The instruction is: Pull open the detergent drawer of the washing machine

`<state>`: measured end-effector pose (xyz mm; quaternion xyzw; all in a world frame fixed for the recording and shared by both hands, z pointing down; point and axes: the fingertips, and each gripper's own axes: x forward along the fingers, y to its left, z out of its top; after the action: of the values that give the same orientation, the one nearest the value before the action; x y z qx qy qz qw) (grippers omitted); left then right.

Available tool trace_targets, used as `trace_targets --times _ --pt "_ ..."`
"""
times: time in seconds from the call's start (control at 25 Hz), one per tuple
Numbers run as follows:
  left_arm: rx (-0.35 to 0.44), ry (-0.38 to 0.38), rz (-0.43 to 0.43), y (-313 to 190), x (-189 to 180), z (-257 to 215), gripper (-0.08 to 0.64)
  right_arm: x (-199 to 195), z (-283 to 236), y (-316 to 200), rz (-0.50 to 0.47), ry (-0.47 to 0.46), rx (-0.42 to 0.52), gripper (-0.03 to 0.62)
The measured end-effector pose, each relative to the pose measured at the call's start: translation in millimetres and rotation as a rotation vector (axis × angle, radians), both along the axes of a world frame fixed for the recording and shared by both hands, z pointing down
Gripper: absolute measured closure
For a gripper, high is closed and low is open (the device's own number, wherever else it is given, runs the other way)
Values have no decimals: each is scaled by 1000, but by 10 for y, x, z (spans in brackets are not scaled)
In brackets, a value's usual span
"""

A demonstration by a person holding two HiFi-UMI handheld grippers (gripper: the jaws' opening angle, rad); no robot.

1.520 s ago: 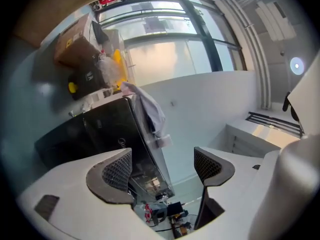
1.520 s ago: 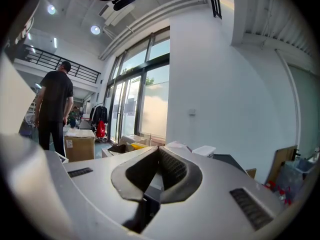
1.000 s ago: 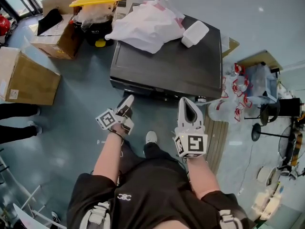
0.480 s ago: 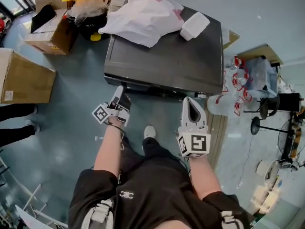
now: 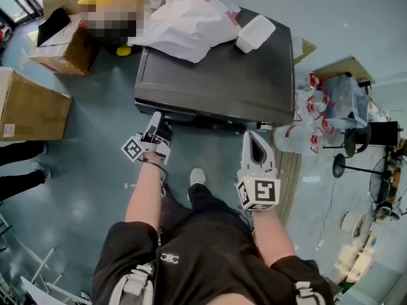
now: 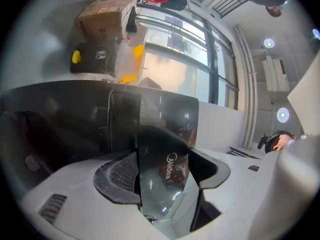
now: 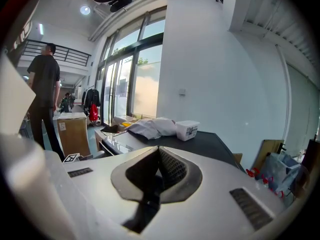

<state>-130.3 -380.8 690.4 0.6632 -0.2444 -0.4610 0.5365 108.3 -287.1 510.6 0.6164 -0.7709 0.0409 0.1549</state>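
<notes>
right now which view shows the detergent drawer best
Left gripper view: the detergent drawer front fills the gap between its jaws. Head view and right gripper view show the washing machine top, not the drawer.

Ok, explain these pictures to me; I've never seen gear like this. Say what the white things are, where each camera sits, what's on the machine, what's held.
No robot: a person holds a two-jaw gripper in each hand, each bearing a marker cube. One picture comes from a camera on the person's head, looking down; the other two come from cameras riding on the grippers, looking along their jaws. The dark box is a washing machine seen from above; a white bag and a white tub lie on its top. The left gripper is at the machine's front left corner; its own view shows its jaws closed on the glossy detergent drawer front. The right gripper hangs in front, jaws together, holding nothing.
</notes>
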Motion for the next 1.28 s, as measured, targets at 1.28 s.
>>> trace_targets --times 1.28 --pt "-45 8 -32 1085 -132 38 318 -386 -9 270 -131 -57 -3 589"
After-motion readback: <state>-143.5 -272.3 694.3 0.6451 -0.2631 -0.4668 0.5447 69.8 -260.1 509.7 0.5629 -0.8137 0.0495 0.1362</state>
